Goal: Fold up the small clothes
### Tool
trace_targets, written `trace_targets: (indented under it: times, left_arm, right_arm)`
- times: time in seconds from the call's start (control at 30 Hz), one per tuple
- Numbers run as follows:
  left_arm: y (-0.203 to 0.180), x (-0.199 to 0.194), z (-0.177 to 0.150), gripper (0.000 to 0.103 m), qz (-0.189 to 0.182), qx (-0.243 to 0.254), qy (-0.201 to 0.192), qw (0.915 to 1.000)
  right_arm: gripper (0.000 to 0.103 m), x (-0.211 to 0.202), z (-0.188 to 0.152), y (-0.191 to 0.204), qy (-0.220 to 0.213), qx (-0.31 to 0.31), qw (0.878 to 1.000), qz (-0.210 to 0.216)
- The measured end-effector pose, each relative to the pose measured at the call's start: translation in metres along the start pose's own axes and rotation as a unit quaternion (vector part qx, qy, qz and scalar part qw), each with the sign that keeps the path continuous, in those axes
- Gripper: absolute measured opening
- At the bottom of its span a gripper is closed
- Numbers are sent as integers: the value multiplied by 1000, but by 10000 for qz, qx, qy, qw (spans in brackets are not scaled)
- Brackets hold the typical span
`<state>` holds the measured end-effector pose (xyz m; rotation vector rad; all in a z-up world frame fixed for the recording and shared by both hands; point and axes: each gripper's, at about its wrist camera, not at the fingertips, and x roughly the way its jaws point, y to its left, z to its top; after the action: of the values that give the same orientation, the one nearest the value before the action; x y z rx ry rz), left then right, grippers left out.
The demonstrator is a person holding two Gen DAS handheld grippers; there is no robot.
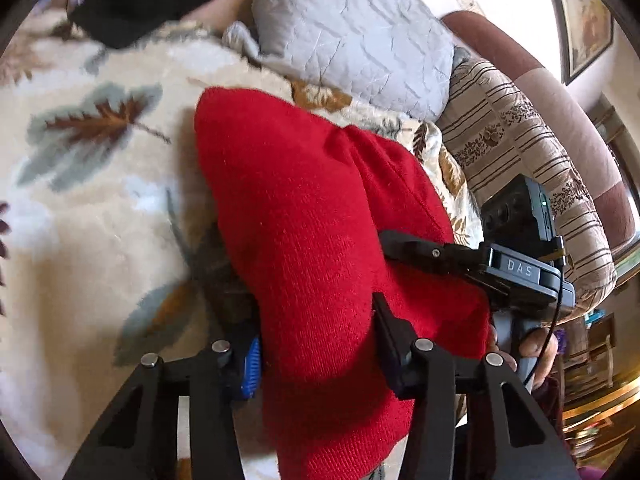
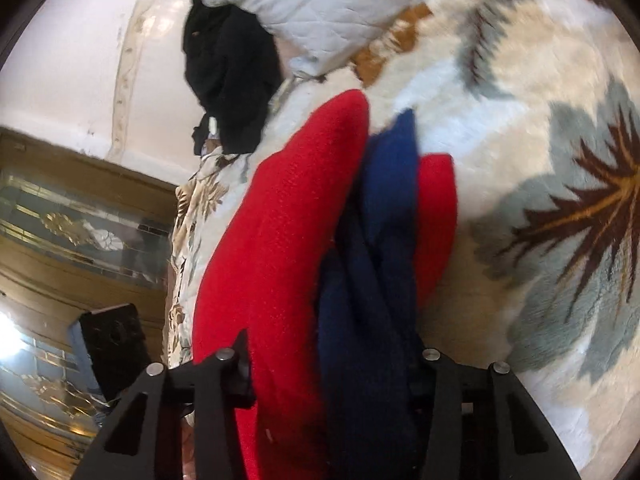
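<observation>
The red knitted garment [image 1: 312,240] with dark blue knit lining [image 2: 372,280] fills the centre of both views, over the leaf-patterned fleece blanket [image 1: 100,200]. Your left gripper [image 1: 316,344] and right gripper [image 2: 332,364] each clamp a bunch between their fingers; it looks soft and floppy, so grip hems.

red knit garment [image 1: 304,216], navy cloth [image 2: 372,280], leaf-patterned cream blanket [image 1: 100,200]

Left gripper [image 1: 316,344] clamps the red knit garment [image 1: 304,216] over a leaf-patterned blanket [image 1: 100,184].

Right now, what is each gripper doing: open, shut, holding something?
Left gripper: closed on the red knit garment.
Right gripper: closed on the red knit garment and the navy garment together.
</observation>
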<state>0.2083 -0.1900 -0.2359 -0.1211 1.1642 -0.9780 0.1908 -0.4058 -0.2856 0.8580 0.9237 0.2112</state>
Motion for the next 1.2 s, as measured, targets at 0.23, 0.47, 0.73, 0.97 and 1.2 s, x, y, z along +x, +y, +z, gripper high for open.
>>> trace_targets:
  times: [0.23,0.47,0.73,0.97,1.2]
  left_arm:
    - [-6,-49,-10,49,155,288,-475,9983]
    - [-5,-79,-31,49,273,393,-709,9963]
    - [9,-68,-74,53,778,267,-286,9962]
    - [1,-66,-93,70,1825,744,-391,9796]
    - [-9,-85,-119,77,2623,790,-896,9576]
  right_arm:
    - [50,-26,-17,37,-279,-391,9985,275]
    - [50,-37,-46,69,-444,-614,9960,466]
    - [50,-15,-89,70,-194,-675,9975,-23]
    - [68,-15,-114,57,-360,-514,9933,-969]
    - [52,-68,-146,101,-1714,-1660,9489,-2063]
